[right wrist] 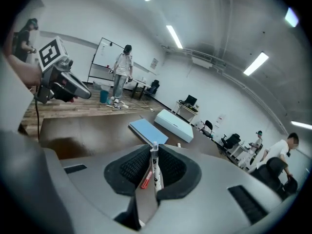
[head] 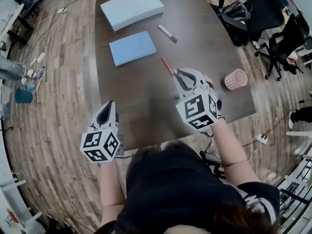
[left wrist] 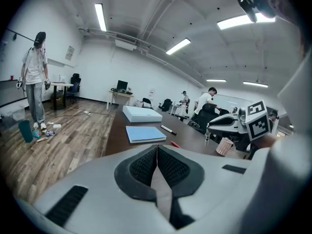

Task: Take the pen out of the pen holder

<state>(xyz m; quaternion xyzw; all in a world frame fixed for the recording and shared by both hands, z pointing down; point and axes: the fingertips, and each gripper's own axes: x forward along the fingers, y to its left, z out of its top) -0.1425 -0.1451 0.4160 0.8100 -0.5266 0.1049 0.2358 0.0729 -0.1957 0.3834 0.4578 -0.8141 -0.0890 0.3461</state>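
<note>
Head view: right of centre, the right gripper (head: 181, 75) is gripping the pen (head: 166, 65), its red end poking toward the upper left over the table (head: 146, 101). The pink pen holder (head: 236, 79) is standing well apart near the right edge, so the pen is looking clear of it. The left gripper (head: 108, 112) is hanging at lower left by the table's edge.

Left gripper view: its jaws are pressing together on nothing.

Right gripper view: the pads are clamping a slim barrel at centre frame, white with red showing beside it.

That pen is looking light, stiff and slick. I'm judging a mid-barrel pinch, square across the pads, the best guard against swivelling.
</note>
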